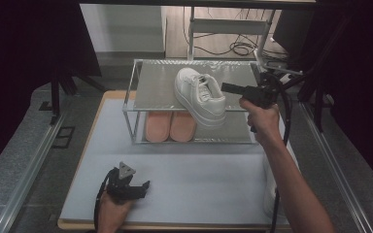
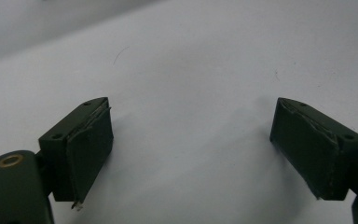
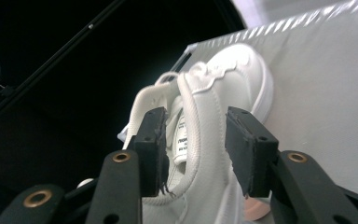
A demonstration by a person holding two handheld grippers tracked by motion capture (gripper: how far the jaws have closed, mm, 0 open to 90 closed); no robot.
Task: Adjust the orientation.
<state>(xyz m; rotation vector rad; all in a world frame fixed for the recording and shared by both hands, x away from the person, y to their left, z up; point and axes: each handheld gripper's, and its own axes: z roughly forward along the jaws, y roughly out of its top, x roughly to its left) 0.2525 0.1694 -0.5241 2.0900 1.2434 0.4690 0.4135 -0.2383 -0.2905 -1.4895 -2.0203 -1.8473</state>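
A white sneaker (image 1: 201,97) lies on the top shelf of a metal-framed rack (image 1: 155,87), its heel end sticking out past the front edge. My right gripper (image 1: 227,88) reaches it from the right. In the right gripper view the jaws (image 3: 193,116) stand open astride the sneaker's (image 3: 214,107) collar wall, with one pad inside the opening and a gap at the other pad. My left gripper (image 1: 143,186) rests low on the pale table mat (image 1: 199,179) near the front left. Its jaws (image 2: 191,105) are wide open with nothing between them.
A pair of pink slippers (image 1: 170,125) sits on the rack's lower level under the sneaker. The table's wooden edge (image 1: 92,126) runs along the left. Dark curtains flank both sides, and cables and a stand (image 1: 233,34) lie behind the rack.
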